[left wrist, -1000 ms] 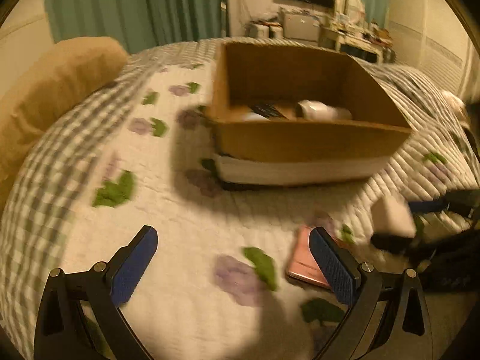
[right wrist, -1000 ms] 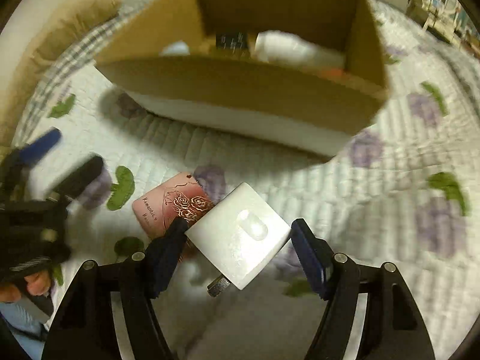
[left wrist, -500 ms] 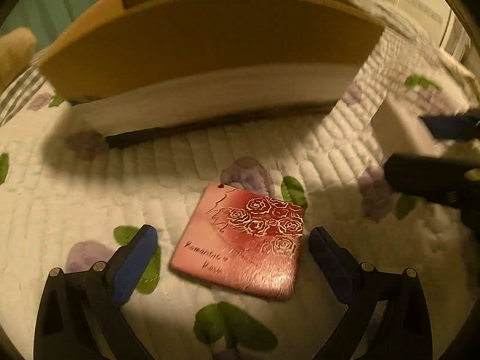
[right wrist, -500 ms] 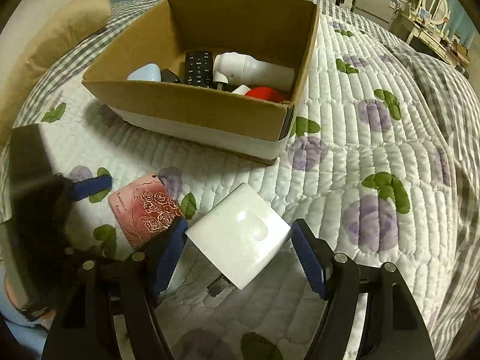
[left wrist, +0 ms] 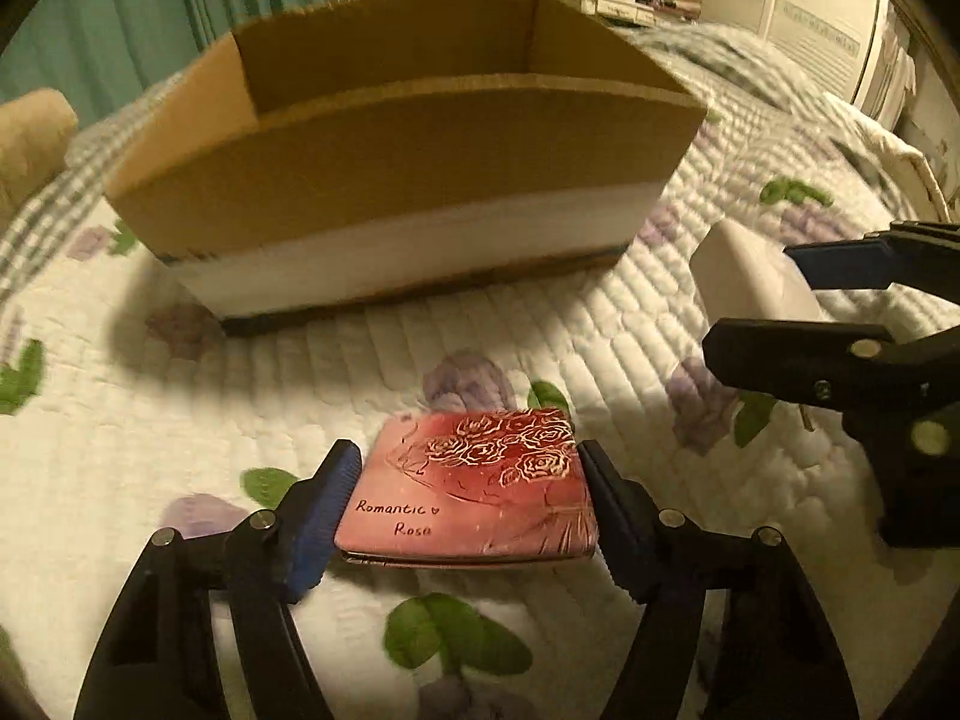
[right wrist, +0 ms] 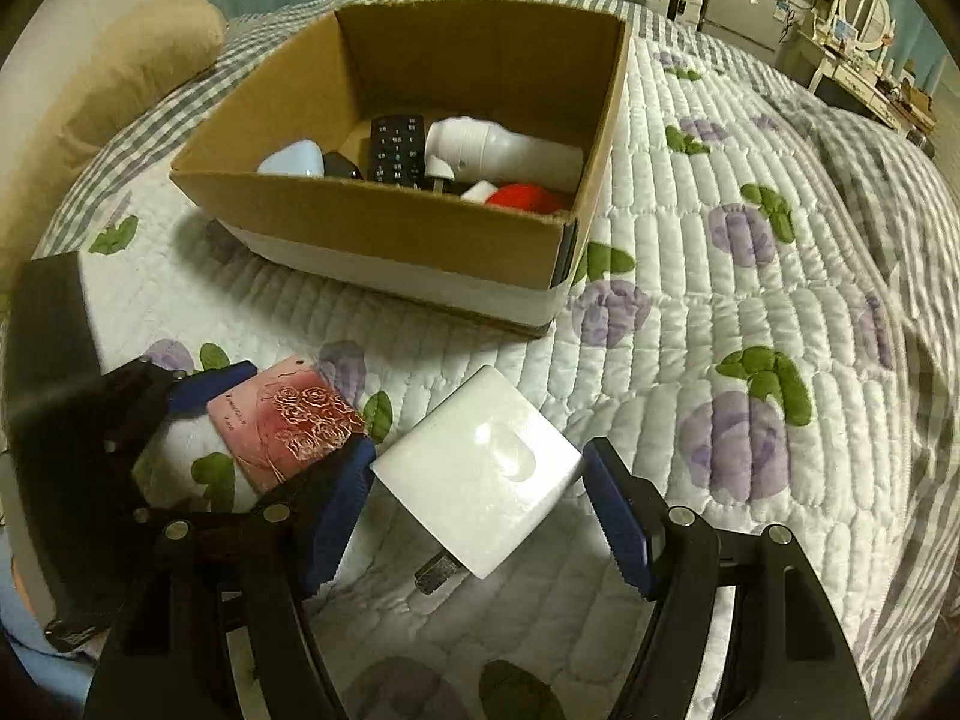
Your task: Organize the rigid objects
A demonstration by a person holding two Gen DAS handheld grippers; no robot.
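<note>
warm, yellowish indoor light, fairly dim, falling from above. the box (left wrist: 408, 180) throws a soft dark shadow onto the quilt (left wrist: 150, 480) at its left and front in the left view. a bright glare spot sits on the white charger (right wrist: 480, 468). fisheye bending curves the bed and room toward the black round corners. far furniture is soft, and the left view's box rim and edges are slightly smeared.
</note>
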